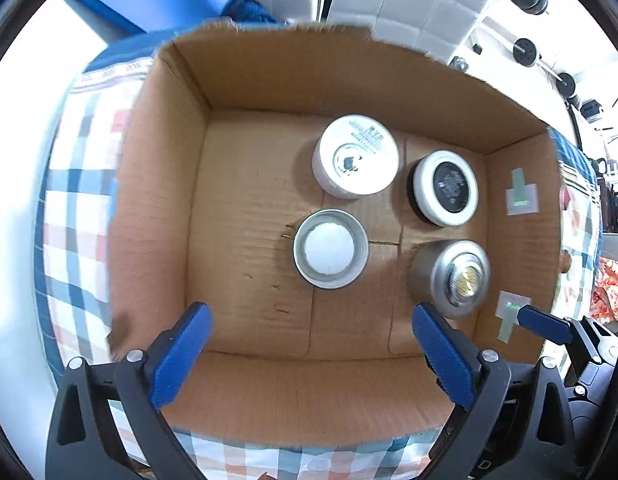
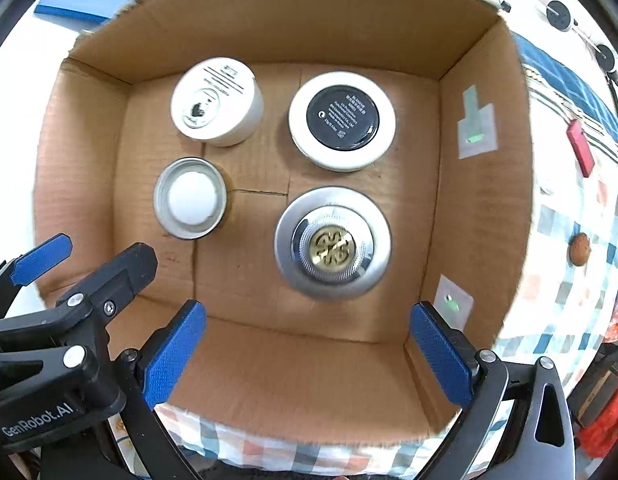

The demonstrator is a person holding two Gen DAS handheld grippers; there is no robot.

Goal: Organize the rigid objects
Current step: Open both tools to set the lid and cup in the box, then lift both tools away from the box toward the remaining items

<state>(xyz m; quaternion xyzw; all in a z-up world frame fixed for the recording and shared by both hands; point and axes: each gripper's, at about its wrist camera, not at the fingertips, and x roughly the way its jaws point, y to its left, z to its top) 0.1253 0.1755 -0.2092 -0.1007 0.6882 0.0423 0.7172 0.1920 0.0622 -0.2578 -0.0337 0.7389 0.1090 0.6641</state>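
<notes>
Your left gripper (image 1: 309,344) and right gripper (image 2: 307,348) both hang spread wide, empty, above the cardboard box (image 2: 269,380), where four round containers sit in pairs, the silver tin (image 2: 333,242) nearest your right gripper.

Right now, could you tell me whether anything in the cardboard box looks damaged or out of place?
The four round containers sit upright in a tidy two-by-two. Only the cardboard box shows wear: its floor has a small tear between the silver tin and the ornate silver jar, and its top edges are frayed.
</notes>
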